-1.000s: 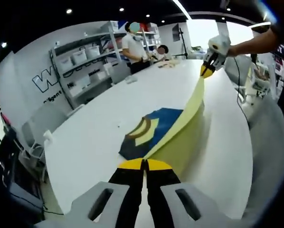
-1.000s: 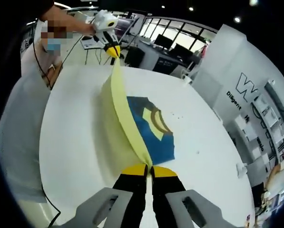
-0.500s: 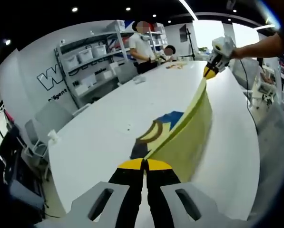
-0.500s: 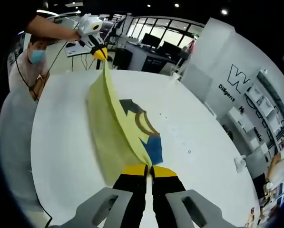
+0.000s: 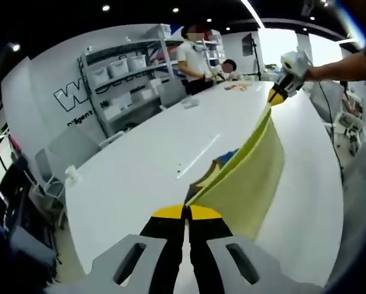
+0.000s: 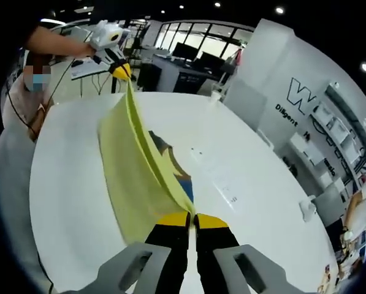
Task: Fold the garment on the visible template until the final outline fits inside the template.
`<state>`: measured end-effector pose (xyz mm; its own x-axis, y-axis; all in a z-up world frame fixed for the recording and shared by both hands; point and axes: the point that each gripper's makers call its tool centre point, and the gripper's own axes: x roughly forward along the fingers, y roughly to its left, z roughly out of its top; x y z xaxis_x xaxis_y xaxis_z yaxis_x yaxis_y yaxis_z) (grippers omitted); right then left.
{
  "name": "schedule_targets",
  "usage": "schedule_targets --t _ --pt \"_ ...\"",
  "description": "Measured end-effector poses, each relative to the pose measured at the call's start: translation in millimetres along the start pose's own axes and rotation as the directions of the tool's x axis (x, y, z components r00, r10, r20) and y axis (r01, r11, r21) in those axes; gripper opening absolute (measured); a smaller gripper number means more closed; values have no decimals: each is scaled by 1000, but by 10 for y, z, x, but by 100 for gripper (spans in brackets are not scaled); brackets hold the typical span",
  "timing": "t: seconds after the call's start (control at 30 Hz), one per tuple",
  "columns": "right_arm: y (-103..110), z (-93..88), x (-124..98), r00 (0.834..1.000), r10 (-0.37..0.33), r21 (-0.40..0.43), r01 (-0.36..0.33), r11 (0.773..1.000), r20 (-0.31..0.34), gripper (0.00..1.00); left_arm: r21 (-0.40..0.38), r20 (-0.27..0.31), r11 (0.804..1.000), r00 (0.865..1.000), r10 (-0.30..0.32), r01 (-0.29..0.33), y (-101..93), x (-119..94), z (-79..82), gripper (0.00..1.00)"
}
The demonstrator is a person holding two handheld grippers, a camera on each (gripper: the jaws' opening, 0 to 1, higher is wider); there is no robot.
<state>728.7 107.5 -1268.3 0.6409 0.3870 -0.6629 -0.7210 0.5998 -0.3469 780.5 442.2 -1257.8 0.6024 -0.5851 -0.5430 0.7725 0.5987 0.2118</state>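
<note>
Compared with a second ago, you have raised the yellow garment (image 5: 250,177) higher, so less of its blue printed part lies on the white table (image 5: 140,165) and more of the sheet hangs in the air. From the left gripper view, your left gripper (image 5: 184,212) has its yellow-tipped jaws pressed together on one corner of the garment at the bottom of the picture. The cloth stretches away up to your right gripper (image 5: 276,97), far off at upper right, which pinches the other corner. A thin clear rectangle (image 5: 198,153), possibly the template, lies on the table beyond the cloth; shelves and two people stand at the far end. From the right gripper view, your right gripper (image 6: 191,219) clamps the near corner, and the garment (image 6: 133,177) rises as a taut sheet to your left gripper (image 6: 119,72) at upper left. A small blue patch touches the table. The fold seems barely begun: the garment is lifted, not laid or folded on the template.
</note>
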Motion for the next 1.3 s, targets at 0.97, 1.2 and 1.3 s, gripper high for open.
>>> schedule_targets --t 0.97,1.2,1.3 --pt "-426 -260 891 997 -3 152 15 988 -75 0 -79 -90 997 996 14 -21 390 771 -316 5" --pt "-473 -322 1060 997 3 174 12 985 -83 0 -105 -121 994 993 9 -22 410 922 -450 5" --pt "-462 -350 1168 996 12 187 5 982 -87 0 -124 -150 992 989 4 -23 445 996 -573 5"
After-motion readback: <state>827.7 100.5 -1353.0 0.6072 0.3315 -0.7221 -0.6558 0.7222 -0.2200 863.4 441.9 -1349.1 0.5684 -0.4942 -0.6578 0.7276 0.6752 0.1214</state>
